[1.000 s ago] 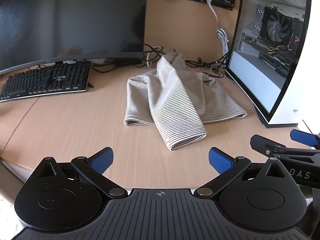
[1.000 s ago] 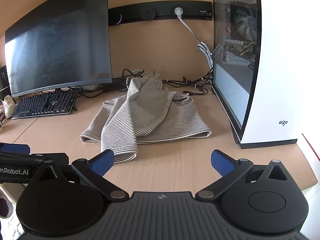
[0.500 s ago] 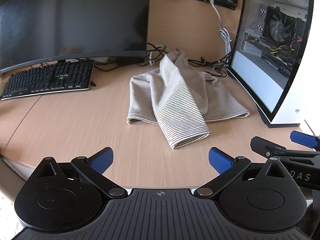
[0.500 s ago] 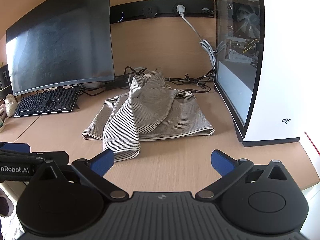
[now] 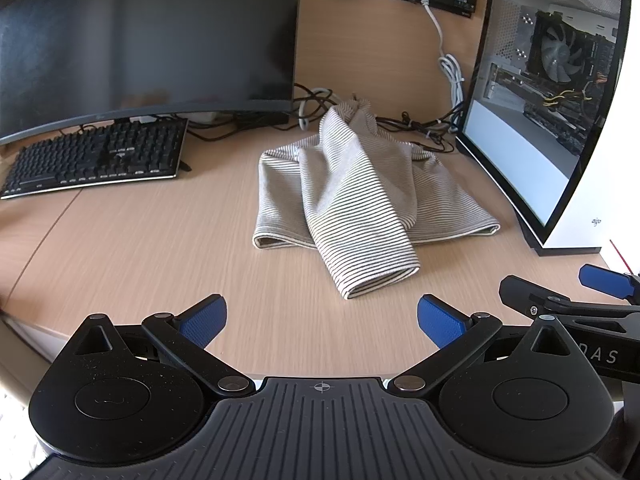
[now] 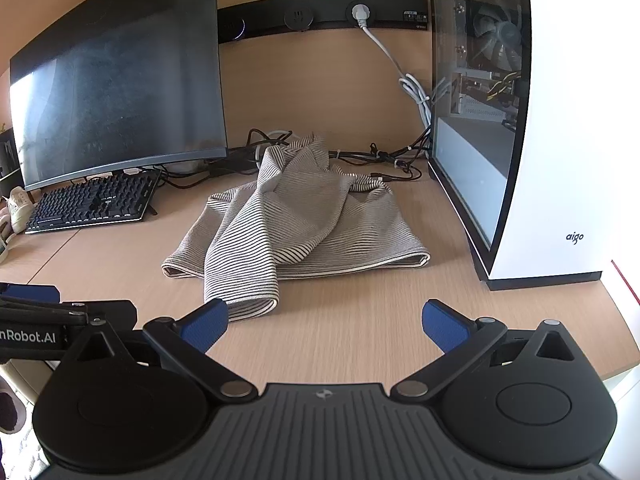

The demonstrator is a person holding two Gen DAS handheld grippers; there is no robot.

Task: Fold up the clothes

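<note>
A grey striped garment [image 5: 360, 200] lies crumpled on the wooden desk [image 5: 140, 248], one fold draped forward over the rest; it also shows in the right wrist view [image 6: 288, 232]. My left gripper [image 5: 320, 316] is open and empty, near the desk's front edge, short of the garment. My right gripper [image 6: 325, 322] is open and empty, its left fingertip close to the garment's front fold. The right gripper also shows at the right edge of the left wrist view [image 5: 560, 300]; the left gripper shows at the left edge of the right wrist view [image 6: 60, 308].
A curved monitor [image 5: 140, 40] and a black keyboard [image 5: 96, 160] stand at the back left. A white PC case with a glass side [image 5: 560, 120] stands at the right. Cables [image 5: 420, 128] lie behind the garment. Shoes [image 6: 16, 208] show beyond the desk's left edge.
Both grippers have moved forward toward the garment, which looms slightly larger. Both stay open and empty. The garment has not moved.
</note>
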